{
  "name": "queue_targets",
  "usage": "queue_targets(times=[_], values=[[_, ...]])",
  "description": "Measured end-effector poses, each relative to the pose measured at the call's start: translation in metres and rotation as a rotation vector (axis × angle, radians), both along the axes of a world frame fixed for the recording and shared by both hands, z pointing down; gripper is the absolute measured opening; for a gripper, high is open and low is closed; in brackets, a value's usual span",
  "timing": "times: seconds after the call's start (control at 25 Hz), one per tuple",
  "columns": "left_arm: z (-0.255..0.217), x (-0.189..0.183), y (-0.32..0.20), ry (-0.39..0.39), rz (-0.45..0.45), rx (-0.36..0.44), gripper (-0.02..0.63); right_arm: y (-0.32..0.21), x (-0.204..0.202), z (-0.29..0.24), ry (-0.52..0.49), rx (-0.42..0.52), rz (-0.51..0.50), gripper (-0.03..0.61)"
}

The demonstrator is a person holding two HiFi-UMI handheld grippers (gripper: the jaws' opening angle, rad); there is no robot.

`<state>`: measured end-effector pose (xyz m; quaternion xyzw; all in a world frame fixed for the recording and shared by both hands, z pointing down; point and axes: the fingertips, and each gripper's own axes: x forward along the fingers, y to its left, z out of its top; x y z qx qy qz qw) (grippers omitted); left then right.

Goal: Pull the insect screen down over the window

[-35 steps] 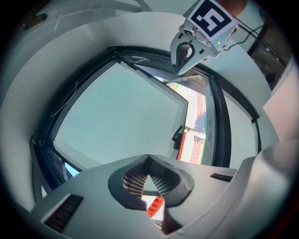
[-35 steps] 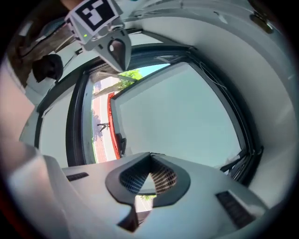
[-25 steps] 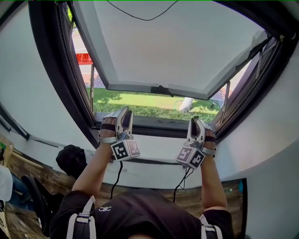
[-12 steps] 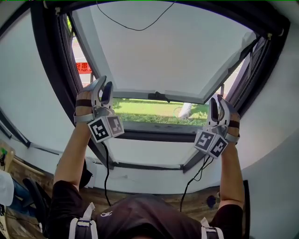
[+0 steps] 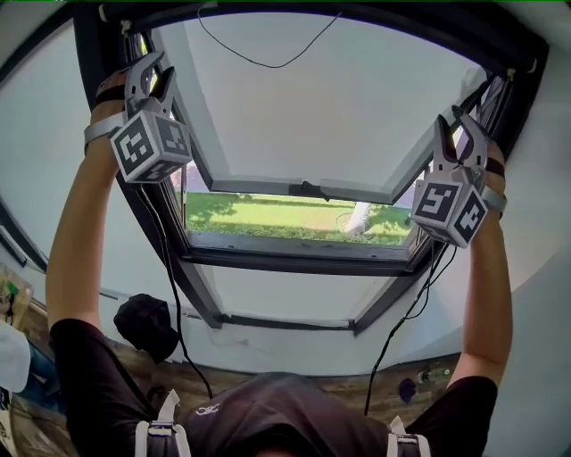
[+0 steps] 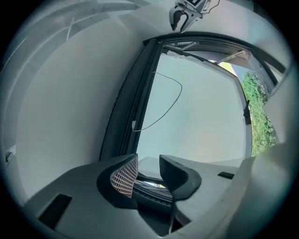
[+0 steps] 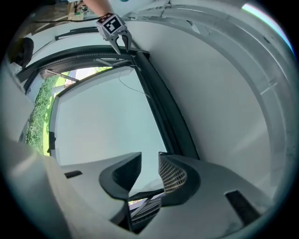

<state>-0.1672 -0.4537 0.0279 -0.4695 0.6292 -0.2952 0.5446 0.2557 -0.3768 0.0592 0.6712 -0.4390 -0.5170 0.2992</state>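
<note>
Head view: left hand-held gripper and right hand-held gripper are up at the window frame's top corners. Their jaws have just been opening, with nothing between them. The insect screen is not drawn, presumably rolled up top. Uneven pulls could skew it, and the dangling cord might snag.

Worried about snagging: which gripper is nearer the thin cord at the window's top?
Left. The left gripper is beside the cord, near its left end; the right gripper is lower, at the right side of the frame.

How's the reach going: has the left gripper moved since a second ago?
Yes: left gripper rose from the sill to the window frame's top-left corner; jaws just opening, empty.
</note>
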Motion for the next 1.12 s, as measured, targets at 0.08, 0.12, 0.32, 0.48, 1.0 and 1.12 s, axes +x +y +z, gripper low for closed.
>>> queue_targets(times=[0.08, 0.12, 0.32, 0.48, 1.0, 1.12], values=[[-0.013, 0.0, -0.004, -0.029, -0.014, -0.028, 0.155, -0.004, 0.001, -0.024, 0.013, 0.014, 0.018, 0.12], [-0.02, -0.001, -0.007, -0.044, -0.023, -0.034, 0.156, -0.007, 0.002, -0.035, 0.019, 0.014, 0.023, 0.12], [-0.047, -0.011, -0.027, -0.151, -0.067, -0.091, 0.147, -0.023, -0.002, -0.078, 0.016, -0.061, -0.044, 0.147], [-0.049, -0.008, -0.04, -0.189, 0.045, -0.227, 0.133, -0.038, 0.007, -0.092, 0.026, -0.177, -0.037, 0.147], [-0.067, -0.017, -0.064, -0.173, 0.036, -0.331, 0.053, -0.084, 0.057, -0.11, 0.026, -0.392, 0.117, 0.132], [-0.077, -0.016, -0.063, -0.158, 0.045, -0.308, 0.08, -0.094, 0.068, -0.112, 0.028, -0.362, 0.146, 0.098]])
